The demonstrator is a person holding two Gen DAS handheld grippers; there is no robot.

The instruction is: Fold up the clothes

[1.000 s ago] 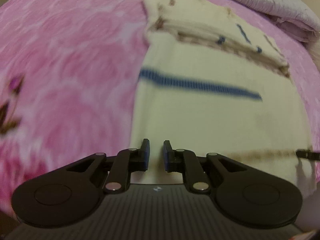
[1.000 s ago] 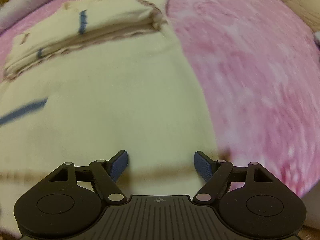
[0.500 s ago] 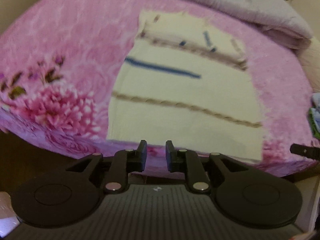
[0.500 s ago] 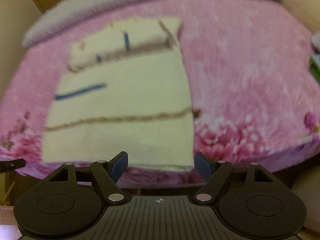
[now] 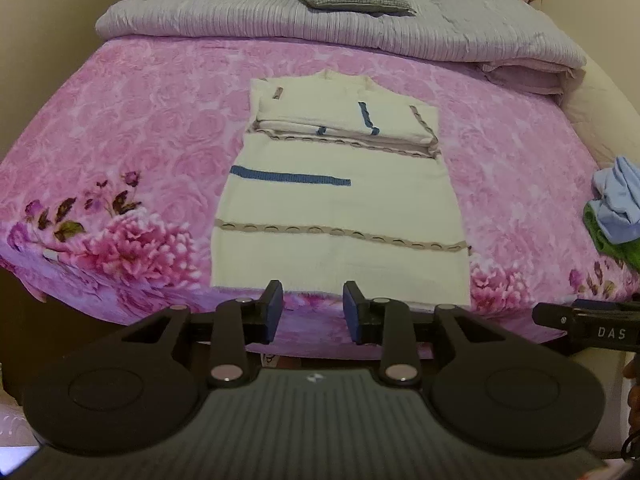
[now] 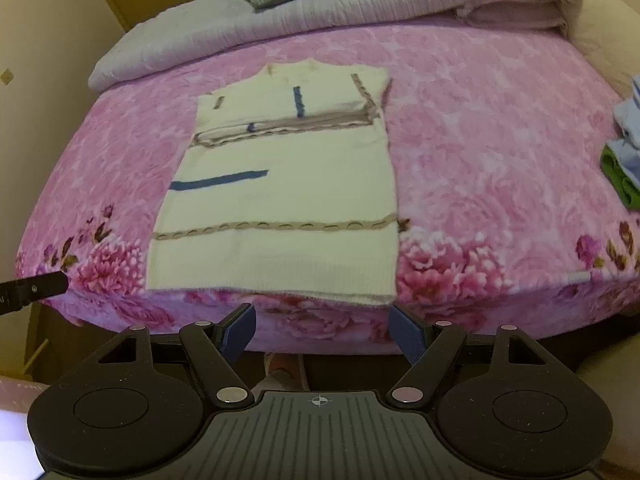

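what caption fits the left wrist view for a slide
Left gripper, jaws open and empty, faces a partly folded cream sweater on a pink floral bedspread.

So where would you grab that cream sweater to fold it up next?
Probably the hem corners of the cream sweater, approached from the bed's near edge: the hem lies flat and straight there, sleeves already folded at the far end. Left gripper and right gripper are open, off the cloth.

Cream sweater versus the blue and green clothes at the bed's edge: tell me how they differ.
The cream sweater lies flat and squared in the middle of the pink blanket, its sleeves folded across the top; the blue and green clothes sit crumpled in a heap at the right edge. The sweater is cream with blue and tan stripes; the heap is plain light blue and green. Both rest on the blanket, untouched by either gripper.
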